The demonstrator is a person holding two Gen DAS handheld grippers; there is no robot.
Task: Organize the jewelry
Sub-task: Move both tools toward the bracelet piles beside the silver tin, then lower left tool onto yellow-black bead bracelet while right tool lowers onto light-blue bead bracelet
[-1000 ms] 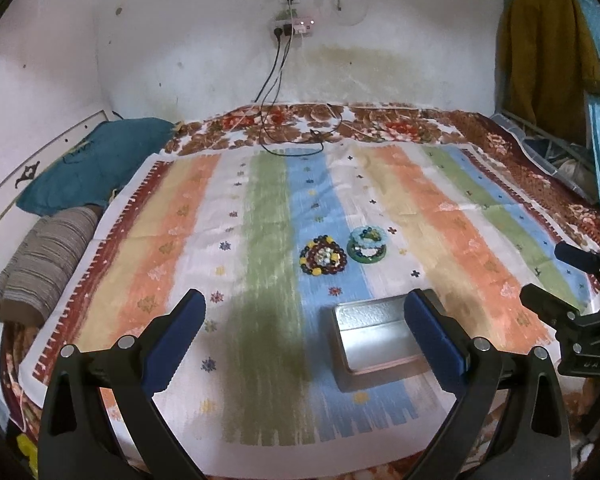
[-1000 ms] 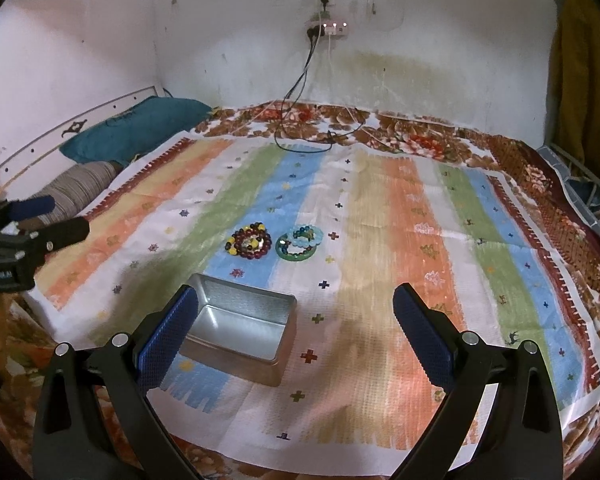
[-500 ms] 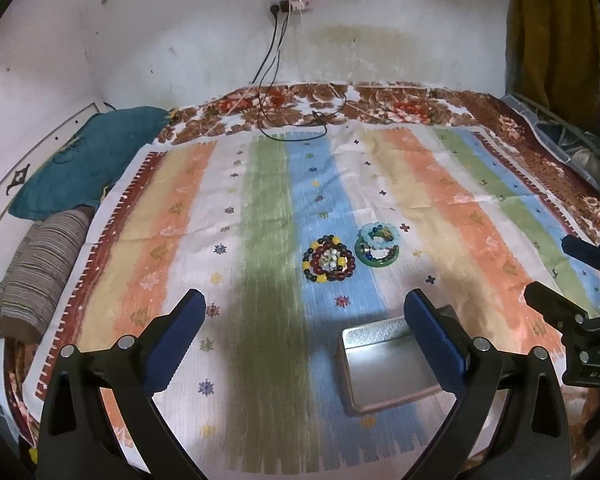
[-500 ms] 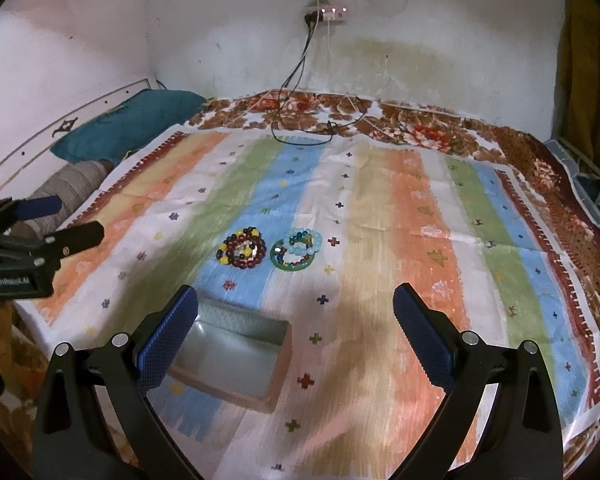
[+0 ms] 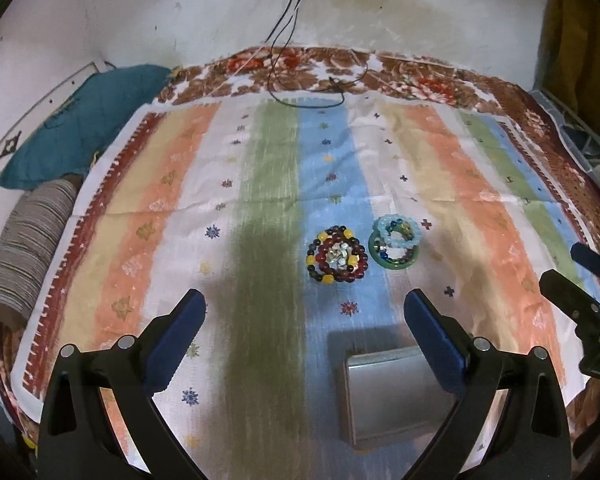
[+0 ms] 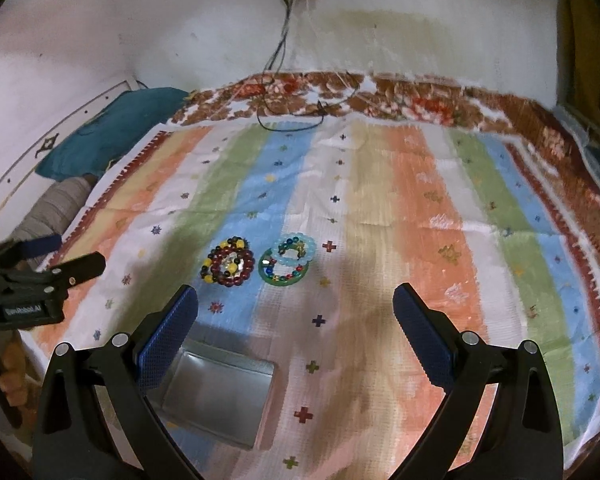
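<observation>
A pile of dark red and yellow bead bracelets point(image 5: 337, 255) lies on the blue stripe of the striped cloth point(image 5: 260, 208). Beside it on the right lies a pile of light blue and green bracelets point(image 5: 395, 241). An open, empty metal tin point(image 5: 388, 394) sits nearer to me. My left gripper point(image 5: 306, 334) is open and empty, hovering above the cloth short of the bracelets. My right gripper point(image 6: 296, 330) is open and empty; the bracelets point(image 6: 229, 261) point(image 6: 286, 262) lie ahead to its left, the tin point(image 6: 216, 392) by its left finger.
A teal pillow point(image 5: 80, 128) and a striped bolster point(image 5: 24, 248) lie at the left edge of the bed. A black cable point(image 5: 300, 80) hangs from a wall socket onto the bed's far side. Clothes point(image 5: 580, 40) hang at the right.
Both grippers have moved forward and tilted down over the bed. The bracelets and the tin now appear larger and lower in both views. The jaws stay open.
</observation>
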